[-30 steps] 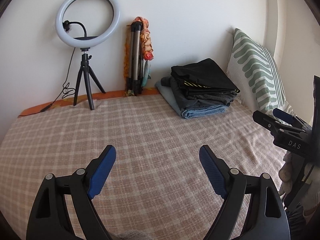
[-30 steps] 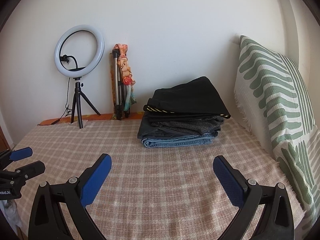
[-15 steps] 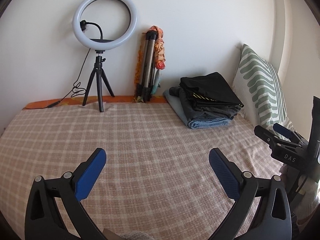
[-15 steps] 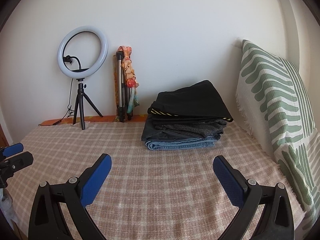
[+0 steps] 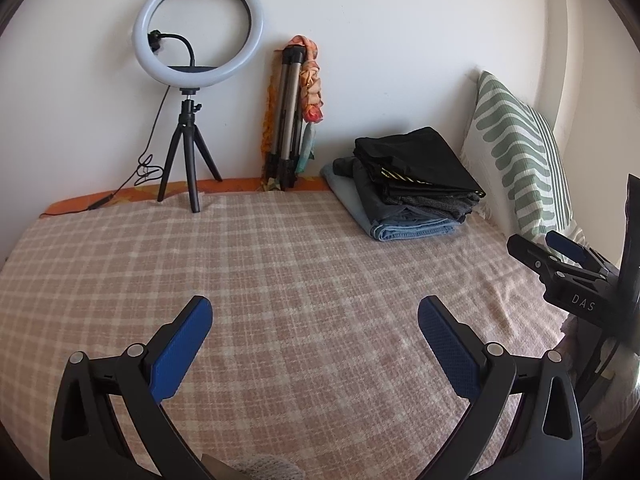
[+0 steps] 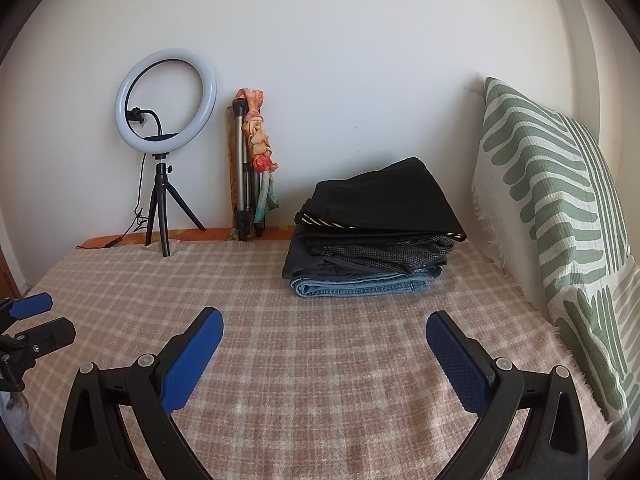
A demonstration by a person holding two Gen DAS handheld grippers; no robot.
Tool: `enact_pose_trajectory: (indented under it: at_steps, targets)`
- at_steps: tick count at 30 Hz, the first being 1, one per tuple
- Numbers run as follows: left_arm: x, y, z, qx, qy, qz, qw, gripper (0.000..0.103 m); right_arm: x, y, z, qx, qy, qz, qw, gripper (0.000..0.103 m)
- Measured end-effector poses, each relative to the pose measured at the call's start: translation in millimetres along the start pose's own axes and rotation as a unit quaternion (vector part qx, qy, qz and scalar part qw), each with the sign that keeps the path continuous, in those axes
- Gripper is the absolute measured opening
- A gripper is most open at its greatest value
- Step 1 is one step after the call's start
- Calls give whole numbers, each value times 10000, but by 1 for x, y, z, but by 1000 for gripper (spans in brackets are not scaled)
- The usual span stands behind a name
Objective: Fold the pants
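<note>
Both claws hung spread wide over the checked bed (image 5: pixel 280 280), the left claw (image 5: pixel 315 340) and the right claw (image 6: pixel 324 344) each gripping nothing. Beyond them the folded pants (image 6: pixel 372 240) sat stacked against the wall, just beside the pillow (image 6: pixel 552 208); a ring light (image 5: pixel 199 28) stood far left.

Ring light (image 5: pixel 199 28), tripod (image 5: pixel 286 112), pillow (image 6: pixel 552 216)

Bright, even daylight; sharp; perhaps slight fisheye vignetting.
</note>
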State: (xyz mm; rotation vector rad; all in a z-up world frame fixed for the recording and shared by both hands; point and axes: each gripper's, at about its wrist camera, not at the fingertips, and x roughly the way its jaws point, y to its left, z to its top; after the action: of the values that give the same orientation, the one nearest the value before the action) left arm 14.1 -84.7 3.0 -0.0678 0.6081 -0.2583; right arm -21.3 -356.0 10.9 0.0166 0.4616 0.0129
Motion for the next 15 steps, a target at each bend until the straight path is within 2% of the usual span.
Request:
enact_pose_trajectory:
  at_steps: [15]
  targets:
    - [-3,-1,1,-14,-25,-18,10000,102,-1,0,0,10,-12,-17,10000,103]
